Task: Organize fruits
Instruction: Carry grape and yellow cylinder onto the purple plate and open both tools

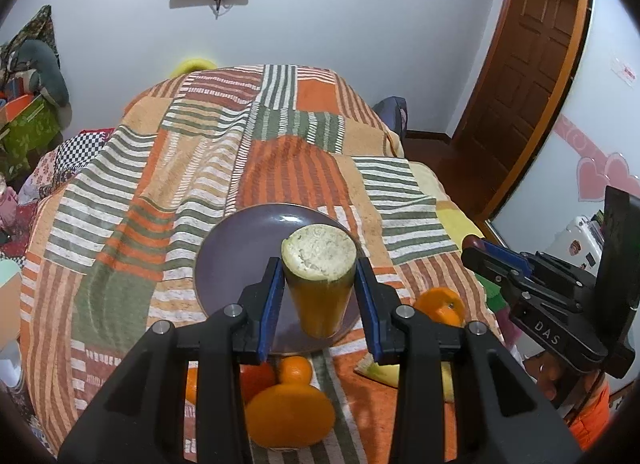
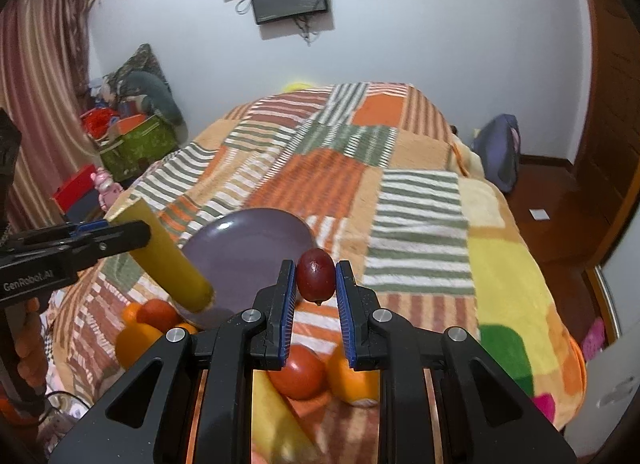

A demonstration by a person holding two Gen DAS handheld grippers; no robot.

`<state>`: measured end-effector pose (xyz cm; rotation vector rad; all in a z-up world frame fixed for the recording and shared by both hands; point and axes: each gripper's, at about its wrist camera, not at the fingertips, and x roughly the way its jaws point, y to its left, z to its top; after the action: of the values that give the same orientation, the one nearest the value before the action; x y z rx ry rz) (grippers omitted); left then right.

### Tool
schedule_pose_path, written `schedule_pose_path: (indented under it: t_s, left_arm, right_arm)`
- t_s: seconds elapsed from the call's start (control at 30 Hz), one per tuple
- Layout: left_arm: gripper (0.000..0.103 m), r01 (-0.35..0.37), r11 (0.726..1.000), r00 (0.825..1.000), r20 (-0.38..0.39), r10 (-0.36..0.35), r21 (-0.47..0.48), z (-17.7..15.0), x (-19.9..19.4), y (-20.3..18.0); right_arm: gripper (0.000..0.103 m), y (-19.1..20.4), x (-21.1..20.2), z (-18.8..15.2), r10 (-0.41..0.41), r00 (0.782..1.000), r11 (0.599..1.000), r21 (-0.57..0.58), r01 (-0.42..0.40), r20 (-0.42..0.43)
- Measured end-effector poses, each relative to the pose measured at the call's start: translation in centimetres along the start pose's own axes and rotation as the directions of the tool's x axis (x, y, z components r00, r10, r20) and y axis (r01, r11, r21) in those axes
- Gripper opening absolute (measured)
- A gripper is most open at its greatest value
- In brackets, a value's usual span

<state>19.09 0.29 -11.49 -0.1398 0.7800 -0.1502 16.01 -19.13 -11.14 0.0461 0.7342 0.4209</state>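
Note:
My left gripper (image 1: pixel 319 284) is shut on a cut yellow banana piece (image 1: pixel 320 280) and holds it above the purple plate (image 1: pixel 236 256); the piece also shows in the right wrist view (image 2: pixel 168 260), tilted over the plate (image 2: pixel 248 248). My right gripper (image 2: pixel 316 284) is shut on a small dark red fruit (image 2: pixel 315 274) just right of the plate's near edge. Oranges (image 1: pixel 290 416) and a red fruit (image 1: pixel 256 380) lie on the blanket below the left gripper. A red tomato (image 2: pixel 298 372) and an orange (image 2: pixel 354 380) lie under the right gripper.
The plate sits on a striped patchwork blanket (image 1: pixel 280 159) covering a bed. Another orange (image 1: pixel 440 304) and a pale yellow fruit (image 1: pixel 384 372) lie right of the plate. My right gripper's body (image 1: pixel 536 296) stands to the right. Boxes and clutter (image 2: pixel 132 135) line the left wall.

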Motion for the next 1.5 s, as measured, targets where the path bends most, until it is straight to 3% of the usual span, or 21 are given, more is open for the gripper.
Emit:
schedule_pose_path:
  t_s: [0.53,0.67,0.83,0.97,1.5]
  left_arm:
    - [0.036,0.021,0.994,0.991,-0.128,-0.034,-0.105,-0.4,4.4,5.7]
    - [0.036,0.056,0.989,0.989,-0.125,-0.074,-0.139,0.3,5.3,7.2]
    - [0.037,0.037,0.989,0.992,-0.114,-0.054,-0.142,1.5,6.6,8.3]
    - [0.037,0.063,0.985,0.988,-0.13,-0.085,-0.163,2.2,8.0,9.7]
    - [0.038,0.025,0.99,0.979,-0.195,-0.052,-0.139,2.4,12.3,11.6]
  right_arm:
    - [0.018,4.0,4.3,1.3,0.065,0.997,0.995,-0.067,-0.068,-0.044]
    - [0.018,4.8,5.5,1.6,0.072,0.995,0.994,-0.079,-0.077,-0.066]
    - [0.018,6.0,7.0,2.0,0.075,0.993,0.99,-0.111,-0.085,-0.09]
    - [0.018,6.9,8.5,2.6,0.067,0.991,0.982,-0.167,-0.086,-0.115]
    - [0.018,7.9,13.3,1.7,0.076,0.955,0.975,-0.177,-0.131,-0.286]
